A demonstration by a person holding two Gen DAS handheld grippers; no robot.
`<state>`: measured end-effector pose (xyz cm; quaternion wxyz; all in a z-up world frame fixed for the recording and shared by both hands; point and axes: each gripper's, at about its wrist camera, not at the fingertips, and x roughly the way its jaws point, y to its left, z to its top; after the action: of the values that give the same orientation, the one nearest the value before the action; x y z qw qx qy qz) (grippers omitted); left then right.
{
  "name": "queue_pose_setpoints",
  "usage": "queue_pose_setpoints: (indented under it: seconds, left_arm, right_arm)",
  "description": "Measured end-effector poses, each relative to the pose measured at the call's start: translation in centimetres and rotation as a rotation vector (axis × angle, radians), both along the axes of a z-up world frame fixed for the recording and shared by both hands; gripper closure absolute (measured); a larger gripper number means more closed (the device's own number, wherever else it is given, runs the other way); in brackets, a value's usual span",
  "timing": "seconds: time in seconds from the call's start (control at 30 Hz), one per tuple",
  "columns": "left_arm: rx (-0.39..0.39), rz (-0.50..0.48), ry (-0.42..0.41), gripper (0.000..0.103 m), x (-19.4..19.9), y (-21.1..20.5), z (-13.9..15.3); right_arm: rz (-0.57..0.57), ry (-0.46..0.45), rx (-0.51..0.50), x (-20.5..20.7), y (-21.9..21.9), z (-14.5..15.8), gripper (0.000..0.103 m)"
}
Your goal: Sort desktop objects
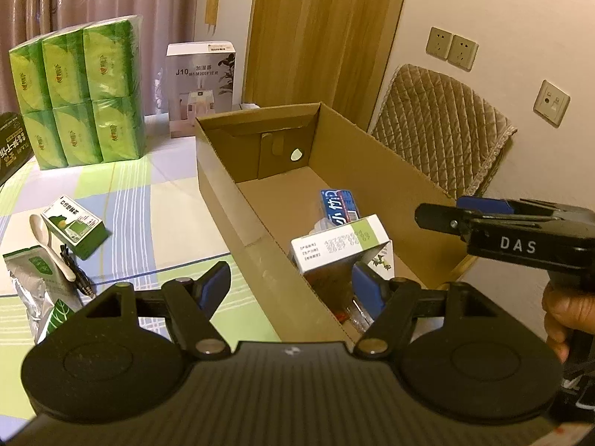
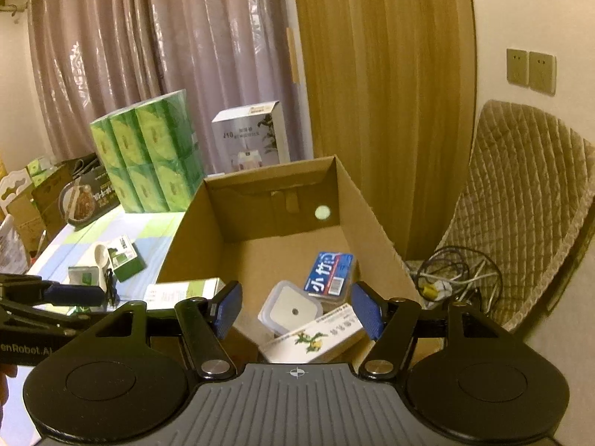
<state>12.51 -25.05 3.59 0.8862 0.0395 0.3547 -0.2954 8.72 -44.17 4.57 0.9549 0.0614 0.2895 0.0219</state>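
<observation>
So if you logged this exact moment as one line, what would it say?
step: sorting | left hand-held gripper: open, empty | right hand-held gripper: open, empty, over cardboard box | white medicine box: in box

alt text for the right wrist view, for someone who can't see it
The right gripper hangs open and empty over an open cardboard box holding a white and green carton, a blue packet and a square white lidded container. On the checked tablecloth to the left stand green tissue packs and a humidifier box.
</observation>
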Motion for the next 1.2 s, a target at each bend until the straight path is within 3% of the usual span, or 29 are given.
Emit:
queue_pose_setpoints:
  seconds: [0.53,0.77,0.93,1.2]
  left_arm:
    - [-0.001,0.043,0.006,0.032,-0.1,2.3,-0.6]
    - [-0.012,0.077,0.015,0.031,0.1,3.9,-0.8]
    - [-0.015,0.099,0.02,0.031,0.4,4.9,-0.9]
    - [-0.016,0.129,0.028,0.029,1.4,5.8,-1.4]
  right_arm:
    - [0.111,0.036,-0.03,0.0,3.4,-0.7,0.033]
    - [0.162,0.08,-0.104,1.2,5.1,-1.5,0.022]
    - [0.166,0.107,-0.138,3.4,5.5,-2.4,0.018]
    - [0.112,0.062,-0.158,5.8,5.3,-2.4,0.017]
